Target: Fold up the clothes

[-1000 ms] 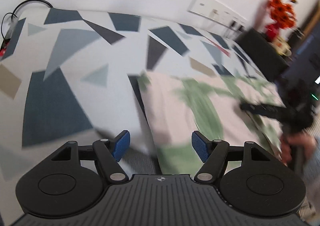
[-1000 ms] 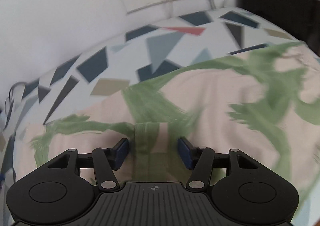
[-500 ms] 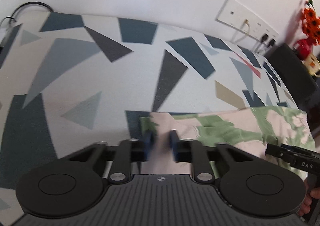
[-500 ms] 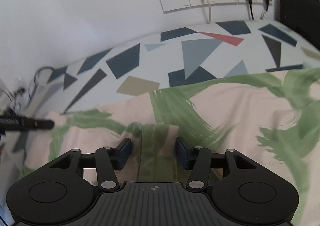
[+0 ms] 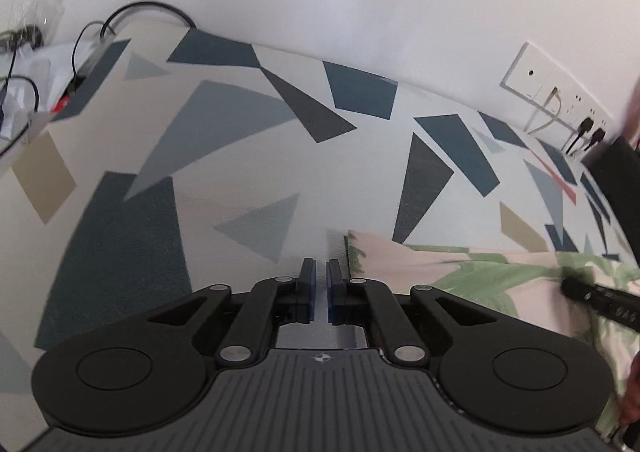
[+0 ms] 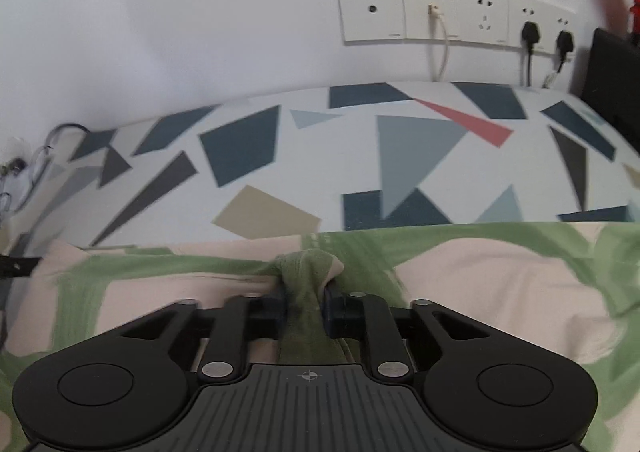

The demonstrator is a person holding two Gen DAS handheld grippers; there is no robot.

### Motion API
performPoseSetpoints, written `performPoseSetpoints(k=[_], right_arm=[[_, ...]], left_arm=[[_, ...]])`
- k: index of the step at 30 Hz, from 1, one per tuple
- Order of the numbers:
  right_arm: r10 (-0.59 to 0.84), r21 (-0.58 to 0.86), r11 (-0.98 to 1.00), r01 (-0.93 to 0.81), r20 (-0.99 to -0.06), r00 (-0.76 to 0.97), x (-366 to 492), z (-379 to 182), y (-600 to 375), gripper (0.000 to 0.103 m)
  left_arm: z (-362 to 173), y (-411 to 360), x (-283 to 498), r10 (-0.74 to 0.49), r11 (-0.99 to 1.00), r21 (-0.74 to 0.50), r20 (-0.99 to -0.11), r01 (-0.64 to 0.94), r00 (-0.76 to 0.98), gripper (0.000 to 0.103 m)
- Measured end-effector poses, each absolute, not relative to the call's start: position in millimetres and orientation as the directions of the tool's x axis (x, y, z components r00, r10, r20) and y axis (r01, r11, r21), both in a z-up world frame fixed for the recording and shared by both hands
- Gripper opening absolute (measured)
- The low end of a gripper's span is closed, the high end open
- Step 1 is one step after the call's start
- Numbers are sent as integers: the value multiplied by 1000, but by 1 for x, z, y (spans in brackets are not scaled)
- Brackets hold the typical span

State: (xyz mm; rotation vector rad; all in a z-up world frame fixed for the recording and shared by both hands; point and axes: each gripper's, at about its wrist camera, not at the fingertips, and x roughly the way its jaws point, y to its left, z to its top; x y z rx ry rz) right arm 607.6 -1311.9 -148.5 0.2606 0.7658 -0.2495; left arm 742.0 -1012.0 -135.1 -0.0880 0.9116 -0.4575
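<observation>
Left gripper (image 5: 319, 286) now pinched nearly together on nothing, sitting over the patterned sheet (image 5: 224, 156) with the pink-and-green garment (image 5: 460, 272) just beside it at 3 o'clock, no longer between the pads as half a second ago. Right gripper (image 6: 304, 302) now clamped on a bunched green fold of the garment (image 6: 500, 280), previously spread around it. Wall sockets (image 6: 448, 12) at 1 o'clock.

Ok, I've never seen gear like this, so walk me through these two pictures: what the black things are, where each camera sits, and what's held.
Each picture comes from a camera mounted on a hand-held gripper, looking along its two fingers. No robot: a person holds one in each hand. The left gripper is nearly shut with nothing between its fingers, beside the garment's corner. The right gripper pinches a bunched fold of the pink and green garment. The garment lies on a cover printed with triangles. Wall sockets are behind.
</observation>
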Motion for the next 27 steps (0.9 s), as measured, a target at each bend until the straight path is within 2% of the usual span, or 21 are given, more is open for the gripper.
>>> performPoseSetpoints(k=[1,2,3,5,6,7,9,11,14,18,19,22,27], right_arm=[[-156,142,926,350,-700,697,602,-145,-1315,49],[-183,159,907,390,-685,705,594,-141,-1320,54],[-210,180,884,432,-673,709,584,-136,-1327,55],[-267,215,828,517,-660,702,561,-129,-1341,59],[-304,218,798,561,-658,689,548,-126,-1344,59],[-349,205,768,607,-660,665,534,-124,-1345,60],[-368,234,728,645,-661,654,504,-123,-1340,65],[-359,275,703,656,-659,661,475,-122,-1329,77],[-306,272,758,593,-655,691,455,-124,-1290,90],[-268,223,817,532,-670,692,462,-127,-1241,92],[-290,181,821,542,-685,668,467,-130,-1234,95],[-398,47,779,626,-734,550,477,-140,-1224,95],[-475,109,614,781,-740,477,433,-131,-1253,98]], left_arm=[[-130,-1012,738,-423,897,-261,-738,357,525,11],[-124,-1011,734,-429,893,-257,-734,371,526,13],[-118,-1010,729,-436,888,-252,-729,384,527,19],[-106,-1013,717,-431,883,-228,-739,411,517,52],[-102,-1015,710,-420,884,-213,-752,416,508,80],[-99,-1018,700,-420,878,-201,-757,434,501,85],[-95,-1025,680,-437,854,-184,-762,487,478,86],[-96,-1034,661,-460,818,-181,-776,547,432,89],[-108,-1047,643,-481,774,-199,-802,601,355,91],[-125,-1063,634,-445,732,-137,-838,667,317,97],[-128,-1064,632,-431,729,-116,-844,675,320,97],[-133,-1067,627,-410,717,-79,-852,692,327,101],[-137,-1067,620,-403,707,-57,-852,705,336,102]])
